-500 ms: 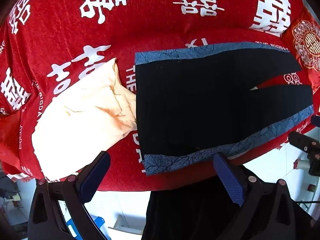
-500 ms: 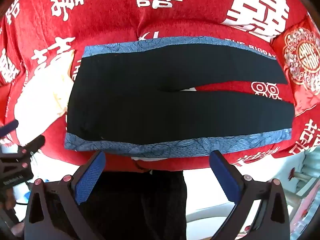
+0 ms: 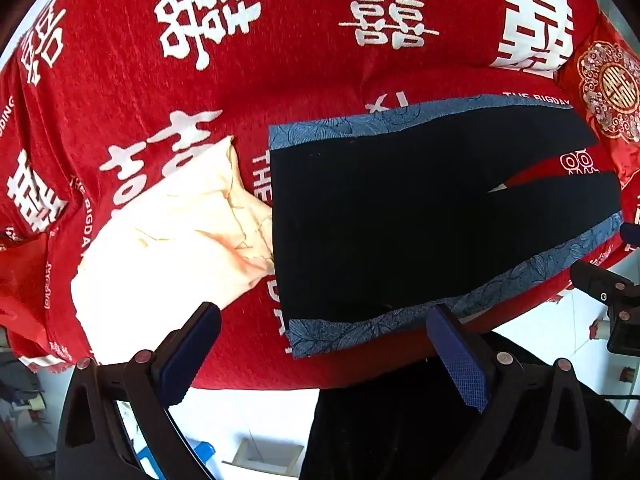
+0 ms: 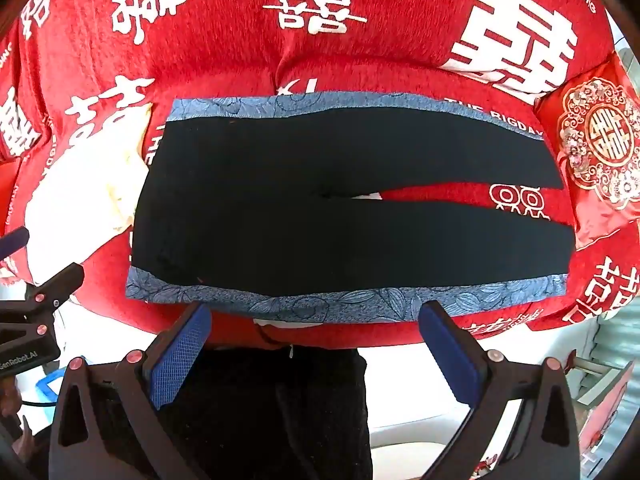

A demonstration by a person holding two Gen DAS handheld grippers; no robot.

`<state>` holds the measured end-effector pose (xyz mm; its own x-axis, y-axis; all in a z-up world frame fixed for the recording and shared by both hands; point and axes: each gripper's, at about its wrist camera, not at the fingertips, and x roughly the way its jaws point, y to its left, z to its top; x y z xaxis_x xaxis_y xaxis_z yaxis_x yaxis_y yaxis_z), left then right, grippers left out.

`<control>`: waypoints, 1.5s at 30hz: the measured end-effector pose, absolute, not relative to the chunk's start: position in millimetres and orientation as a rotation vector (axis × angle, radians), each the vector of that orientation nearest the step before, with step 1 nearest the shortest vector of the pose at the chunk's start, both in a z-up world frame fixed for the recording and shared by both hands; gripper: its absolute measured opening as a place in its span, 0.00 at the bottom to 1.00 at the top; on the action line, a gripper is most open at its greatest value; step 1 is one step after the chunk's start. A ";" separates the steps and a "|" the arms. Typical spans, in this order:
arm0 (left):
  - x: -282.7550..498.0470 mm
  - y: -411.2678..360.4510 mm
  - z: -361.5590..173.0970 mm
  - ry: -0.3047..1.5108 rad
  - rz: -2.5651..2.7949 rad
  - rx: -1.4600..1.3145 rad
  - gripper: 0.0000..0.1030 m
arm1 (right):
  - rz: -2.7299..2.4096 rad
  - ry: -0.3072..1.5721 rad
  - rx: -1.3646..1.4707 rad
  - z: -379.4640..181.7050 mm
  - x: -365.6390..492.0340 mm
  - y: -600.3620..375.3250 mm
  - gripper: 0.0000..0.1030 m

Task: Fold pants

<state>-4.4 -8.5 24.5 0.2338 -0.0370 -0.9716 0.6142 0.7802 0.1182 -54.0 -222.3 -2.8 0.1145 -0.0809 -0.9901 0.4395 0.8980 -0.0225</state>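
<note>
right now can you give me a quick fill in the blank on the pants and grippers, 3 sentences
1. The black pants lie flat on a ____ cloth with white characters.
2. The strips along the pants' outer edges are ____ with a leaf pattern.
3. The left gripper and the right gripper both have their jaws ____, holding nothing.

Missing words: red; blue; open
</note>
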 end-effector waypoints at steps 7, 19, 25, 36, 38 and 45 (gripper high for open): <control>-1.4 -12.4 32.8 1.231 -0.485 0.556 1.00 | -0.414 1.408 0.299 0.8 -49.2 -220.3 1.00; 2.1 -9.4 35.6 1.211 -0.481 0.535 1.00 | -0.426 1.410 0.293 2.8 -46.9 -221.3 1.00; 1.2 -12.1 37.5 1.202 -0.494 0.538 1.00 | -0.439 1.406 0.287 5.0 -48.3 -222.2 1.00; 3.7 -11.0 39.8 1.199 -0.497 0.528 1.00 | -0.453 1.402 0.270 8.1 -49.1 -219.7 1.00; 4.5 -11.1 40.7 1.196 -0.500 0.526 1.00 | -0.455 1.402 0.268 8.5 -49.0 -219.4 1.00; 6.2 -9.9 41.3 1.191 -0.507 0.524 1.00 | -0.465 1.400 0.261 10.2 -47.1 -217.9 1.00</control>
<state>6.2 -9.9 41.3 0.2893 -0.0934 -0.9527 0.6222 0.7747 0.1130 -47.1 -217.9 10.2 0.1011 -0.1586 -0.9822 0.4602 0.8827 -0.0952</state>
